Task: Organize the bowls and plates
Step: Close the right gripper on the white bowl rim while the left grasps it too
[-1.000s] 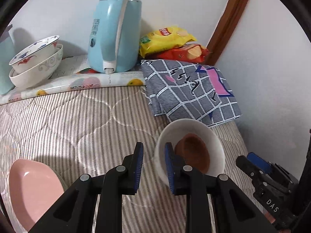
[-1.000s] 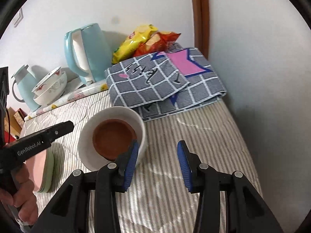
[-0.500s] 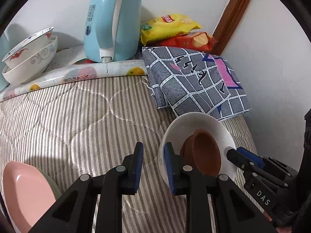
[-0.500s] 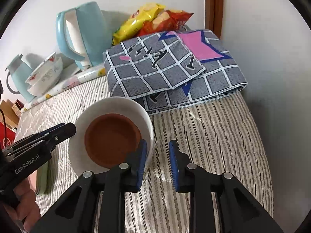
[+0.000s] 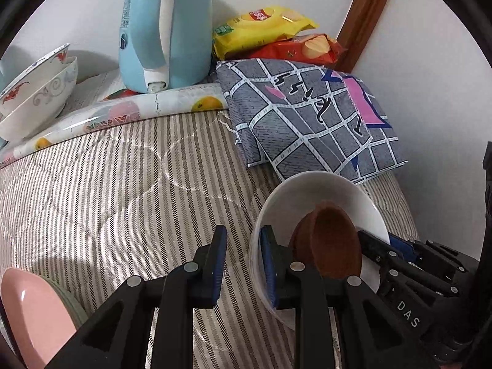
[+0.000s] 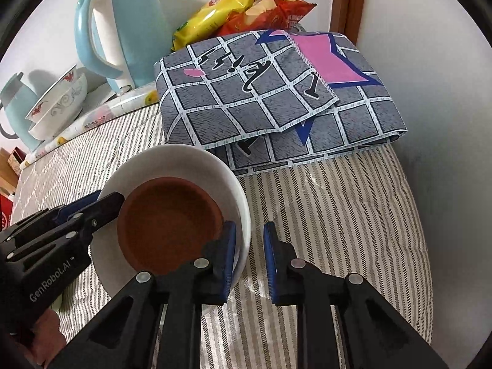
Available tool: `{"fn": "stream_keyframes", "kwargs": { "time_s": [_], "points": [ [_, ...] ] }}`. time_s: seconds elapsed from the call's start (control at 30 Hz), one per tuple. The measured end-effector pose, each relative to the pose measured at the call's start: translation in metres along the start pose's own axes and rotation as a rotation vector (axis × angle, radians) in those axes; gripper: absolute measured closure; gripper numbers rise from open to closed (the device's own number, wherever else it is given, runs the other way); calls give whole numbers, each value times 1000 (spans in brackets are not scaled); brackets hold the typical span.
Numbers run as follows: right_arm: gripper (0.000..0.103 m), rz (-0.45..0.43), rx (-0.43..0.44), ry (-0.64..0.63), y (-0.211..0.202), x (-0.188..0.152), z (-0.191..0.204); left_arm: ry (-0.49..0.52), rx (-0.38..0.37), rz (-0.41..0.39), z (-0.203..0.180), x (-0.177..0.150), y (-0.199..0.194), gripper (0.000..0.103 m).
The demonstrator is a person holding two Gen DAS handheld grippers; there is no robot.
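Rim of the round white ceramic bowl now straddled by both grippers, on opposite sides.

Within the last second the jaws of the right gripper have been drawn in from wide to narrow, with the bowl wall between them. One pad is placed inside the bowl, while a sliver of the striped quilted bedcover is seen between the wall and the outer pad, so no firm pinch is shown yet. The left gripper has been kept at the same narrow gap, likewise astride the rim with its outer pad apart. A two-handed lift is judged to be next. A small brown clay dish is held inside the bowl, which is seated on the bedcover. Two patterned bowls are nested at the back, and a pink plate is stacked on another.
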State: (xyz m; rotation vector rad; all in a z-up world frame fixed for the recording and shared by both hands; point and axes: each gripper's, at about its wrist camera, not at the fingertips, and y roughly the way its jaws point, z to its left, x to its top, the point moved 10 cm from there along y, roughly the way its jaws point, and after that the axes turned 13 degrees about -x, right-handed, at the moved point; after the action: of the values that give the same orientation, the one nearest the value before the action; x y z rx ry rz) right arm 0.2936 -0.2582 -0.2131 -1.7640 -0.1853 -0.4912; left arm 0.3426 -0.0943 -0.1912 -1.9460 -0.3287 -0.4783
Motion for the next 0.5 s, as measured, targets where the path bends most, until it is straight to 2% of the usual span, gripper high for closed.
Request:
{"fn": "stream_keyframes", "kwargs": {
  "time_s": [0.3,0.5],
  "points": [
    [83,-28,-9,-33,3,2,5,-15,10,13,4,-4,12,80],
    [63,-35,-35,-24,7,7,-4,-7,11,13,2,-7,17,81]
  ]
}}
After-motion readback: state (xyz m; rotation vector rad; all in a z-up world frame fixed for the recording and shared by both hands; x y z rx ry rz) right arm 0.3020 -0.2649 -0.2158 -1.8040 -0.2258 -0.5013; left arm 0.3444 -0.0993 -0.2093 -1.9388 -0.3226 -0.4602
